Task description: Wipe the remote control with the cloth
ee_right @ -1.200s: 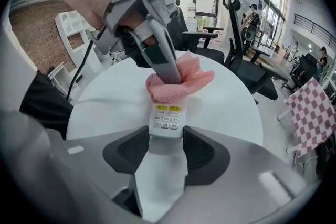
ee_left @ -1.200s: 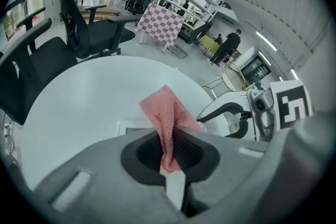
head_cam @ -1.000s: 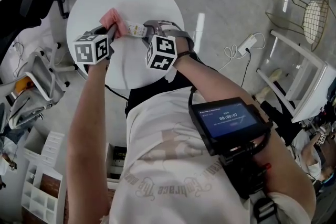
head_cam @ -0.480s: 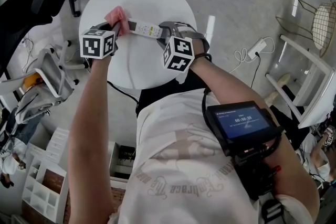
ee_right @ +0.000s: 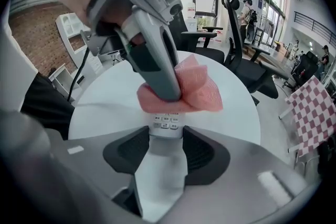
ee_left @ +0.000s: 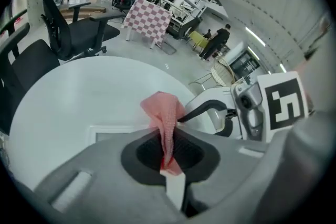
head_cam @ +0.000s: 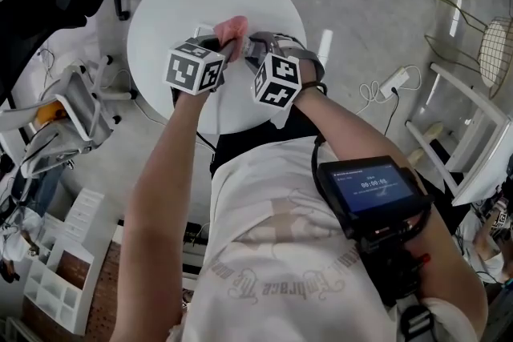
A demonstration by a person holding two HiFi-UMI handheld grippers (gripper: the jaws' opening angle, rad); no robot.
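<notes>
The white remote control [ee_right: 167, 122] sticks out of my right gripper [ee_right: 167, 128], whose jaws are shut on its near end. A pink cloth [ee_right: 197, 93] lies over the remote just past the jaws, pinched in my left gripper [ee_left: 168, 152]. In the left gripper view the cloth [ee_left: 165, 115] stands up from the shut jaws. From the head view both grippers meet over the round white table [head_cam: 168, 12], the left gripper [head_cam: 228, 48] holding the cloth [head_cam: 231, 30] right beside the right gripper [head_cam: 252, 52]. Most of the remote's far part is hidden under the cloth.
Black office chairs [ee_left: 58, 23] stand beyond the table. A white shelf unit [head_cam: 56, 284] and a grey rack [head_cam: 72, 116] sit at the left on the floor. A white chair [head_cam: 465, 132] and a wire stool [head_cam: 489, 36] are at the right.
My left gripper has slid the pink cloth along the remote from its far left end to the right, up against my right gripper. The right gripper has stayed still.
</notes>
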